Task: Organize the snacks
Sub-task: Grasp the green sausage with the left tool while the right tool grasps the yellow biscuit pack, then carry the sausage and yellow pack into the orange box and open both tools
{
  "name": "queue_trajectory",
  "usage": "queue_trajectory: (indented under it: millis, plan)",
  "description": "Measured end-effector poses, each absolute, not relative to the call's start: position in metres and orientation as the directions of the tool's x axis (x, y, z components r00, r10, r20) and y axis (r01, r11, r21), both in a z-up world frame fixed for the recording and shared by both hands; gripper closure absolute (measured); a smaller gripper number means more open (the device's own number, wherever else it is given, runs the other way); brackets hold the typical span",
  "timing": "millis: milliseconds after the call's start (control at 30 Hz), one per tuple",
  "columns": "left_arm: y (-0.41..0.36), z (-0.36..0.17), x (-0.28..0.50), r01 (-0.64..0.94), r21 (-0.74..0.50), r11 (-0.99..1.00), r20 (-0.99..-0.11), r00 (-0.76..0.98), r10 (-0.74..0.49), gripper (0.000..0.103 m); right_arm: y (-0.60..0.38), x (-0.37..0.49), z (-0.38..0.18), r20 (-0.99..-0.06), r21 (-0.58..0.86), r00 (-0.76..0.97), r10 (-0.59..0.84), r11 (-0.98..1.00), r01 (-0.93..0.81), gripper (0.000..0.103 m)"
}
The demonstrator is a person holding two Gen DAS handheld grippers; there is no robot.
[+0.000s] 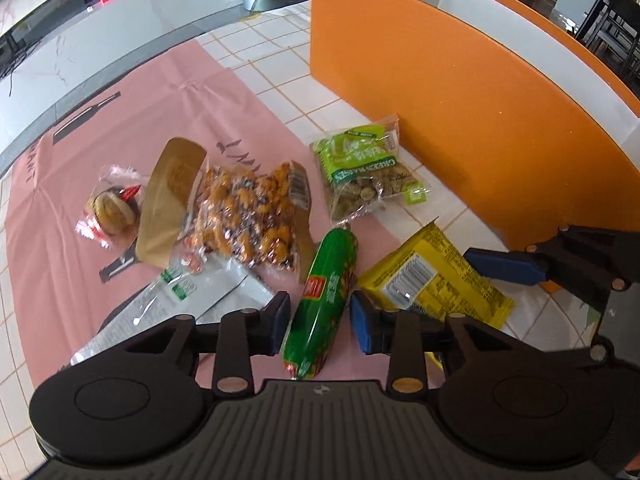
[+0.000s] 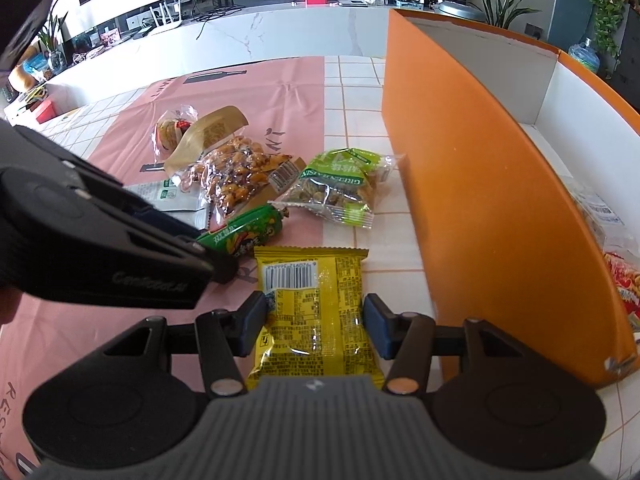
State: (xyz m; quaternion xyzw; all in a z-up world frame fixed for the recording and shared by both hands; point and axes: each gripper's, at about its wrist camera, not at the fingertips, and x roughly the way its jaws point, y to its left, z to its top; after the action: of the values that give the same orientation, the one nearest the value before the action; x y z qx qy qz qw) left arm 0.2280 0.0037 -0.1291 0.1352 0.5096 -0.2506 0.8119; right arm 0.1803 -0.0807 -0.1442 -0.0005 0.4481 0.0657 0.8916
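Note:
My left gripper (image 1: 319, 320) is open, with its blue pads on either side of a green sausage-shaped snack tube (image 1: 322, 300) lying on the pink cloth, clear of both pads. My right gripper (image 2: 315, 326) is open around a yellow snack packet (image 2: 314, 312) lying flat on the table; its pads stand close to the packet's two edges. The yellow packet (image 1: 434, 280) and one right gripper finger (image 1: 508, 266) show in the left wrist view. The green tube (image 2: 244, 232) and the left gripper body (image 2: 100, 248) show in the right wrist view.
A tall orange box (image 1: 460, 92) stands at the right, its white inside (image 2: 576, 128) holding some packets (image 2: 624, 280). A green raisin bag (image 1: 368, 172), a nut bag (image 1: 252, 216), a brown pouch (image 1: 168, 200), a small cake (image 1: 114, 208) and a white pouch (image 1: 180, 304) lie on the cloth.

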Motion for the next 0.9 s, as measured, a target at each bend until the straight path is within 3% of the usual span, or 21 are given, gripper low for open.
queue_trajectory:
  millis: [167,267,467,900]
  plan:
    - [-0.005,-0.130,0.228,0.547,0.004,0.837,-0.894,0.377,-0.242,0.061,-0.080,0.178,-0.145,-0.794,0.049,0.597,0.113,0.991,-0.123,0.051]
    - [-0.004,-0.130,0.226,0.524,-0.017,0.852,-0.895,0.373,-0.247,0.071,-0.080,0.177,-0.146,-0.791,0.049,0.601,0.115,0.991,-0.125,0.051]
    - [-0.005,-0.127,0.220,0.458,-0.014,0.889,-0.895,0.391,-0.216,0.076,-0.082,0.175,-0.145,-0.781,0.057,0.613,0.116,0.992,-0.115,0.054]
    - [0.025,-0.066,0.182,0.265,-0.114,0.958,-0.842,0.486,-0.234,0.076,-0.081,0.147,-0.101,-0.723,0.087,0.671,0.165,0.985,-0.148,0.054]
